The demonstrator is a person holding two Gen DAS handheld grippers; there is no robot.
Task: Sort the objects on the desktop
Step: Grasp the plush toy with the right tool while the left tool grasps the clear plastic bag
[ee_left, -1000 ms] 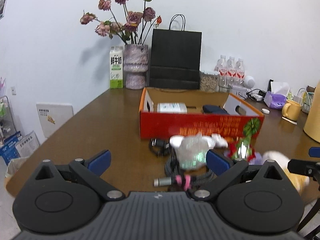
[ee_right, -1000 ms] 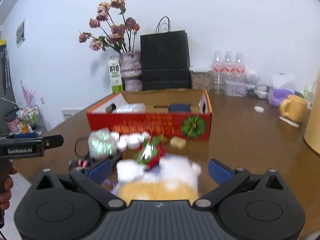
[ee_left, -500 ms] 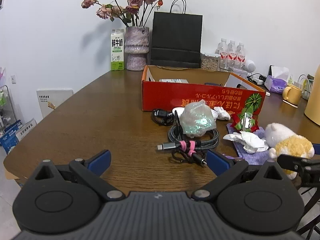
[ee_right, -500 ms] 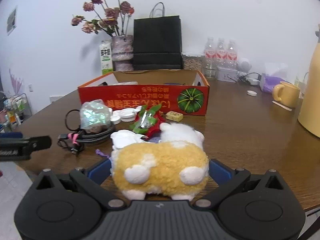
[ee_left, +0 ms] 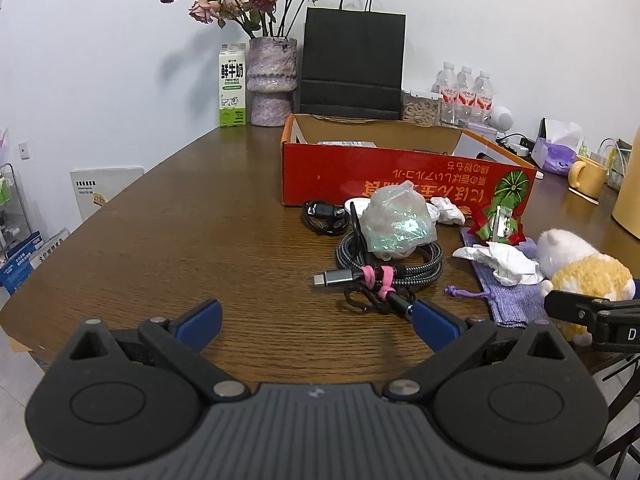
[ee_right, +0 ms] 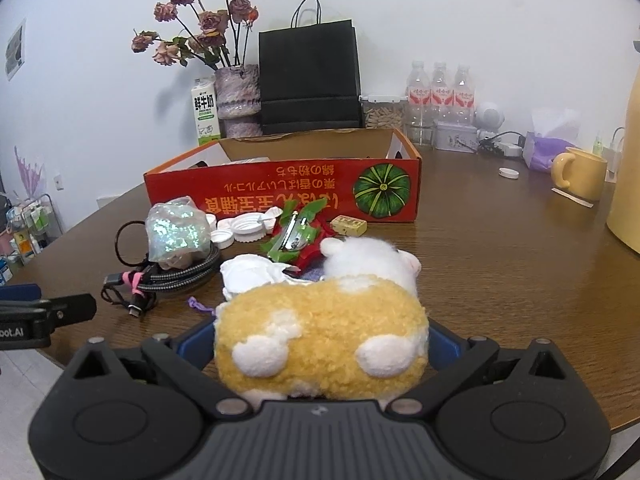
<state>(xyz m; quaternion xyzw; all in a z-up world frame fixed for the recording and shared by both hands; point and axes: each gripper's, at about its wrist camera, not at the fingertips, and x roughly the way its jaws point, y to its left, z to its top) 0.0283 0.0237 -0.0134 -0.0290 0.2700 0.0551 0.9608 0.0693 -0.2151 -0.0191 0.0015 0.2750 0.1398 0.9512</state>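
Observation:
A yellow and white plush toy (ee_right: 320, 332) lies at the table's near edge, between the blue fingers (ee_right: 196, 344) of my right gripper (ee_right: 320, 346), which stands open around it. Beyond it lie a crumpled tissue (ee_right: 252, 276), a red-green hair clip (ee_right: 296, 236), white bottle caps (ee_right: 244, 230) and a small yellow block (ee_right: 349, 225). A coiled braided cable (ee_left: 392, 268) carries an iridescent wrapped bundle (ee_left: 400, 228). My left gripper (ee_left: 318, 320) is open and holds nothing, just short of the cable. The plush toy (ee_left: 580, 268) and a purple pouch (ee_left: 508, 300) are to its right. A red cardboard box (ee_left: 400, 176) stands behind.
At the back stand a milk carton (ee_left: 233, 84), a vase of dried roses (ee_left: 272, 80), a black paper bag (ee_left: 352, 60) and water bottles (ee_left: 464, 88). A yellow mug (ee_right: 580, 172) and a tall yellow jug (ee_right: 628, 160) are at the right. Bare wood lies left of the box.
Both grippers have dropped lower and closer to table height. The right one has moved in on the plush toy, which now sits deep between its fingers. The fingers kept their width.

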